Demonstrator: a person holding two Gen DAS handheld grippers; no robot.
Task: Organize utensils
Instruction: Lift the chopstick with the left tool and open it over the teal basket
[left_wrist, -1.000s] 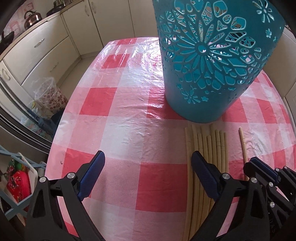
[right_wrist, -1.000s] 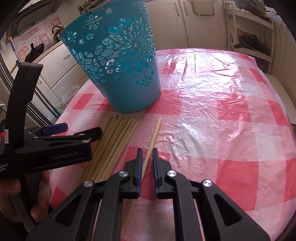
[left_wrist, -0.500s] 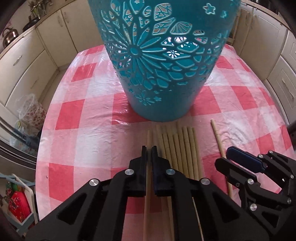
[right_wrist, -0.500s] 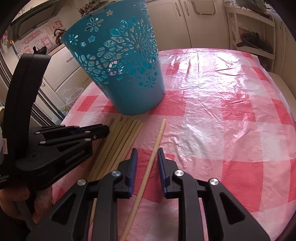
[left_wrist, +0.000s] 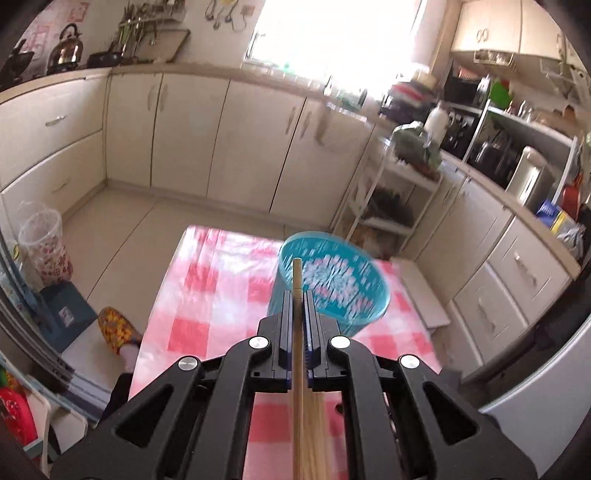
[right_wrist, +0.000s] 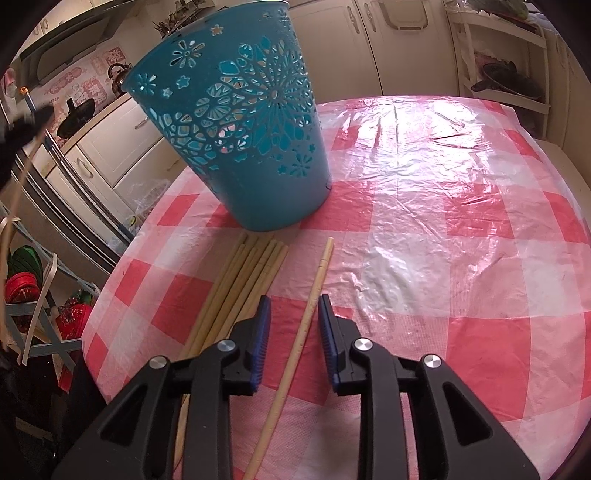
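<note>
The right gripper (right_wrist: 293, 314) hangs low over the checked tablecloth (right_wrist: 461, 258), its jaws having just been opening, and a single chopstick (right_wrist: 301, 339) lies on the cloth between the blue pads (right_wrist: 263, 325), touching neither. Just left of the left finger lies a bundle of chopsticks (right_wrist: 240, 284), side by side. Ahead of the fingertips stands a teal cut-out basket (right_wrist: 236, 122), the chopstick ends near its base.

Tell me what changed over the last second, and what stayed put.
The left gripper closed on one chopstick from the bundle and lifted it high above the teal basket. The right gripper has just been opening its jaws, now straddling the single chopstick without pinching it. The basket, the bundle and the checked tablecloth stayed put.
</note>
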